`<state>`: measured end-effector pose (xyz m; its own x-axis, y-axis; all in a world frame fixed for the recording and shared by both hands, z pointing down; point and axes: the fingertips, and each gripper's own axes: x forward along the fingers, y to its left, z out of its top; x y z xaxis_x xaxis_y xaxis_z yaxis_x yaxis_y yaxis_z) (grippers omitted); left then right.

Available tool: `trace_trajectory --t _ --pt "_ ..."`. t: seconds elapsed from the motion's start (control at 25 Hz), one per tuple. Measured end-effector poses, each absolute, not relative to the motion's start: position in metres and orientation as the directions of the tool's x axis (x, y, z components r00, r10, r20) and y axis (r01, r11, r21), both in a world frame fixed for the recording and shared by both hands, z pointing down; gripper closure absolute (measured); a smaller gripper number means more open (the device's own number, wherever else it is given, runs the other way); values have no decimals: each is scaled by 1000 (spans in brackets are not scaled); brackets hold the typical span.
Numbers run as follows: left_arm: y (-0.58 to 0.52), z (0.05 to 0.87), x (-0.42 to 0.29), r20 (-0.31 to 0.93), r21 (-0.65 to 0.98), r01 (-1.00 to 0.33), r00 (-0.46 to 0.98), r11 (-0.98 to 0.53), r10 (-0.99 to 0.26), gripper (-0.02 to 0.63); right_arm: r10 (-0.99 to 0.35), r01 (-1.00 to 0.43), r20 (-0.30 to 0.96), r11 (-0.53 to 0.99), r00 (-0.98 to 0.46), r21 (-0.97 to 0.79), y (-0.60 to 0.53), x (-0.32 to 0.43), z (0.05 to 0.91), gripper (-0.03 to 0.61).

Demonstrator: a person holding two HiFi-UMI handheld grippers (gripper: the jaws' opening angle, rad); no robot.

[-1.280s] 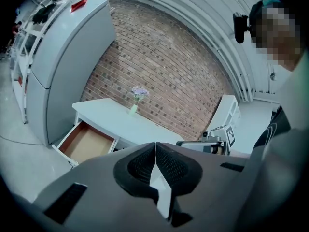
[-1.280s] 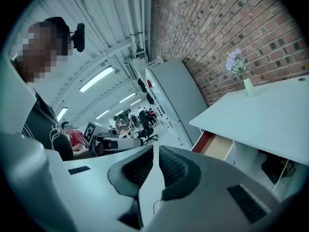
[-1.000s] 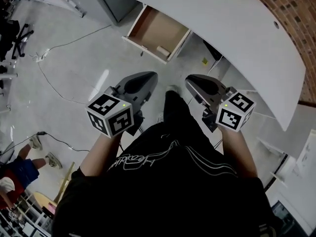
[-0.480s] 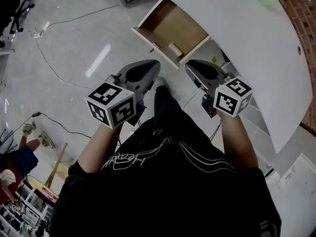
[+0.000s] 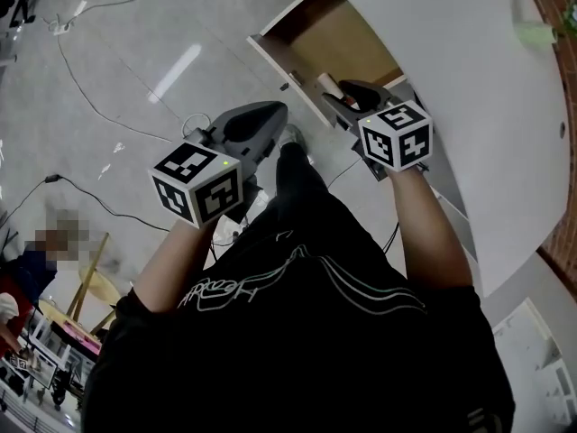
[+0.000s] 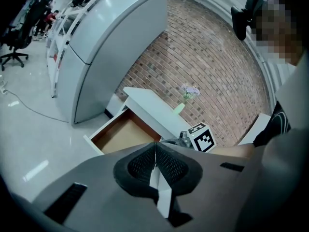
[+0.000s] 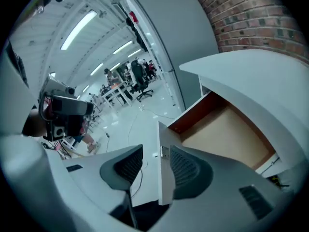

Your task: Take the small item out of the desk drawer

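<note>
The desk drawer (image 5: 334, 39) stands pulled out, with a bare wooden bottom. A small pale cylinder (image 5: 326, 83) lies at its near right corner, partly hidden behind my right gripper (image 5: 353, 97). That gripper hovers over the drawer's front edge and its jaws are opening. In the right gripper view my right gripper (image 7: 155, 157) straddles the white drawer front (image 7: 164, 178) without touching it, and the cylinder does not show. My left gripper (image 5: 261, 120) hangs shut and empty over the floor, short of the drawer. In the left gripper view my left gripper (image 6: 155, 166) has its pads together.
The white curved desk top (image 5: 460, 70) runs along the right, with a green cup (image 5: 536, 32) at its far end. Cables (image 5: 90, 70) trail across the shiny floor on the left. A brick wall (image 6: 207, 57) and a grey cabinet (image 6: 111, 42) stand behind the desk.
The person has stepped closer to the desk. My right gripper has reached forward to the drawer's front corner. My left gripper has kept its place in front of the body.
</note>
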<state>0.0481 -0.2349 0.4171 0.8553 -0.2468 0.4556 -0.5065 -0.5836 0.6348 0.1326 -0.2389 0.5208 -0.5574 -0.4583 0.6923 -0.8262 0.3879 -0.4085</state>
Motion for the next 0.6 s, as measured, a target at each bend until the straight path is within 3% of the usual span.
trace_trajectory --t 0.6 --pt "-254 488 20 514 671 -582 812 -460 -276 589 -66 -835 945 491 -321 -249 -262 145 665 357"
